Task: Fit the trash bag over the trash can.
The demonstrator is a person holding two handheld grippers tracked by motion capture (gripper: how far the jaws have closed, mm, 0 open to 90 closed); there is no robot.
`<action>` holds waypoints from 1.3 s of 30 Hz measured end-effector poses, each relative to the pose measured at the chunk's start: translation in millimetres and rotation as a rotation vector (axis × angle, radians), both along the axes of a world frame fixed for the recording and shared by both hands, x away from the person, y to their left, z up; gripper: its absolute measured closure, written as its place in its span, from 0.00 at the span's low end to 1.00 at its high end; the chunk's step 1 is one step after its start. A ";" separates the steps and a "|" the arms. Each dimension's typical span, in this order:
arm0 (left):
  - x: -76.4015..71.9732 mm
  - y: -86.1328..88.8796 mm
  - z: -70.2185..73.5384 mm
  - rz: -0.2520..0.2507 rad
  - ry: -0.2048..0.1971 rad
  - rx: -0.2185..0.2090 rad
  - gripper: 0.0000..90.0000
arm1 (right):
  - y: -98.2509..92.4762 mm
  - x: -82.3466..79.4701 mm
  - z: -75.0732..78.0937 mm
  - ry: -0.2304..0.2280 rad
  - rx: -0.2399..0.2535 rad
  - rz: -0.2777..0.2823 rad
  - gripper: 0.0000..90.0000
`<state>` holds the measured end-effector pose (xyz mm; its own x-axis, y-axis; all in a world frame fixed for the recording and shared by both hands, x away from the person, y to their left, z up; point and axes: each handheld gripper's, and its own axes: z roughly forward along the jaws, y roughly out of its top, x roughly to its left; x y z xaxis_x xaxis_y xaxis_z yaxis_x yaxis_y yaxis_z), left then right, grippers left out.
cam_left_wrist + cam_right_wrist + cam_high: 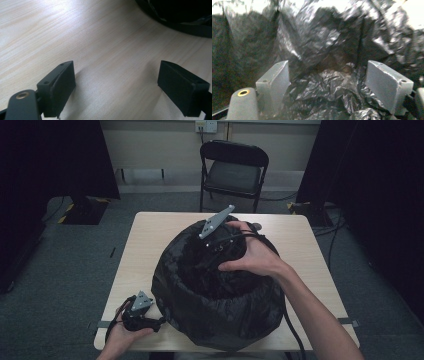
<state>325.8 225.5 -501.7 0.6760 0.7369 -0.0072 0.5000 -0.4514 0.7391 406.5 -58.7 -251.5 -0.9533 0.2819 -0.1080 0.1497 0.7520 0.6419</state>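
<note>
While my right claw (328, 75) hangs inside the black bin bag (220, 290), its jaws stand wide with crumpled plastic lying loose between them, nothing pinched. My right hand (252, 255) is over the bag's open mouth. Bag sits mid-bench, bulging, near the front edge of the bench (150, 235). My left claw (116, 82) rests low on bare wood just left of the bag, jaws wide, holding nothing. Folding chair (234, 170) stands behind the bench.
</note>
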 end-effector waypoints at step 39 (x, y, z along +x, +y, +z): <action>-3.5 2.5 0.1 -0.001 0.003 0.001 0.16 | 37.2 30.7 -40.0 0.153 -0.124 -0.089 0.62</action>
<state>322.2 228.0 -501.7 0.6766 0.7363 -0.0086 0.5019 -0.4526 0.7371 437.2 -21.5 -291.5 -0.9332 0.3593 -0.0035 0.3074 0.8033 0.5101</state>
